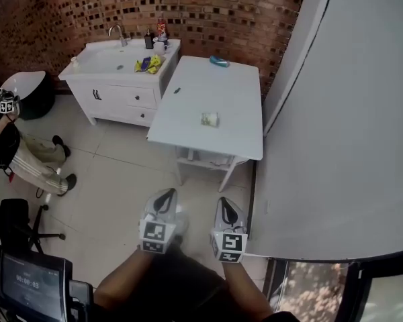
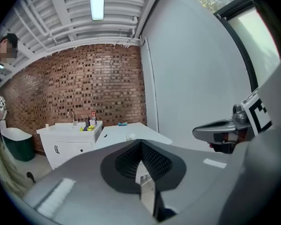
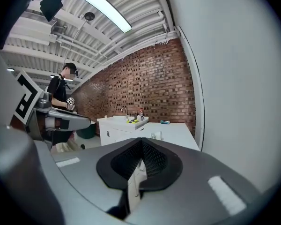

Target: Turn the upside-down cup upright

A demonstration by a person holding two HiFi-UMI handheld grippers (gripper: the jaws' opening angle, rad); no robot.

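Observation:
A small clear cup (image 1: 209, 119) sits on the white table (image 1: 188, 123), toward its near right part; I cannot tell which way up it is. It shows as a tiny shape far off in the left gripper view (image 2: 129, 136) and the right gripper view (image 3: 155, 135). My left gripper (image 1: 165, 197) and right gripper (image 1: 228, 209) hang side by side over the floor, well short of the table. Both point toward it. Each has its jaws shut together with nothing between them, as seen for the left gripper (image 2: 141, 145) and the right gripper (image 3: 141, 144).
A white sink cabinet (image 1: 117, 86) stands against the brick wall, touching the table's left side. A blue item (image 1: 219, 61) and a small dark item (image 1: 177, 90) lie on the table. A white partition (image 1: 336, 113) runs along the right. A person (image 1: 17, 146) sits at left; a timer screen (image 1: 32, 284) is near.

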